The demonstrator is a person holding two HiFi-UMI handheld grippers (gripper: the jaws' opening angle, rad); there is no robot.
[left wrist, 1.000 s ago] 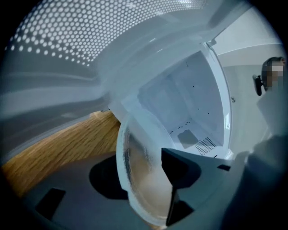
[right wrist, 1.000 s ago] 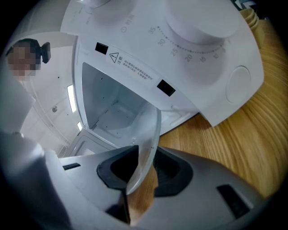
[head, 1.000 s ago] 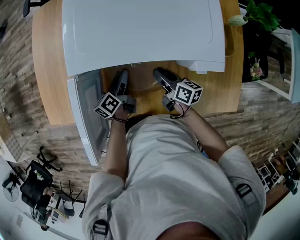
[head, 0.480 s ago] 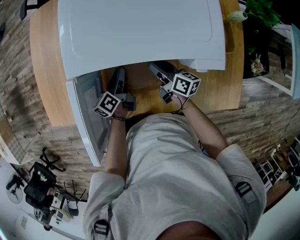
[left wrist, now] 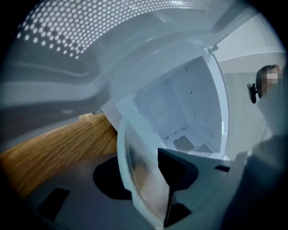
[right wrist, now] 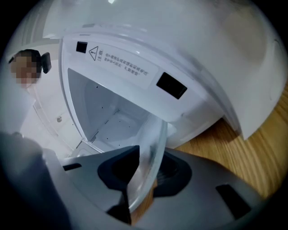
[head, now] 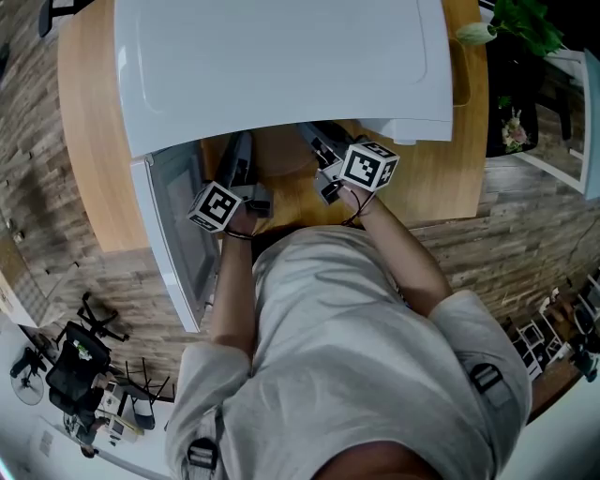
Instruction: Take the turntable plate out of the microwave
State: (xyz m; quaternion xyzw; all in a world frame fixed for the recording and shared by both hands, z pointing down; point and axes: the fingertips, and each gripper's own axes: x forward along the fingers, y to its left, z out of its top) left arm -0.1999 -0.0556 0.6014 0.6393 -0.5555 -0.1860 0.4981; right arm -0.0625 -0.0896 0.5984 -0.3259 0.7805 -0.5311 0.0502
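Observation:
The clear glass turntable plate [left wrist: 135, 175] stands on edge at the mouth of the white microwave [head: 281, 66], held from both sides. Its rim runs between the jaws of my left gripper [head: 241, 145], whose dark pads [left wrist: 177, 168] touch the glass while the jaws are opening slightly. In the right gripper view the plate's other rim [right wrist: 150, 152] sits between the pads of my right gripper [head: 311, 133], and those jaws are closing on it. Both grippers point into the empty white cavity [right wrist: 108, 117]. From the head view the microwave's top hides the fingertips and most of the plate.
The microwave door [head: 173, 234] hangs open at the left, close beside my left gripper. The microwave stands on a wooden table [head: 94, 141], whose bare top shows below the plate. A potted plant [head: 520, 28] stands at the far right.
My right gripper has shifted up and left, closer under the microwave's front edge. The left gripper has stayed about where it was.

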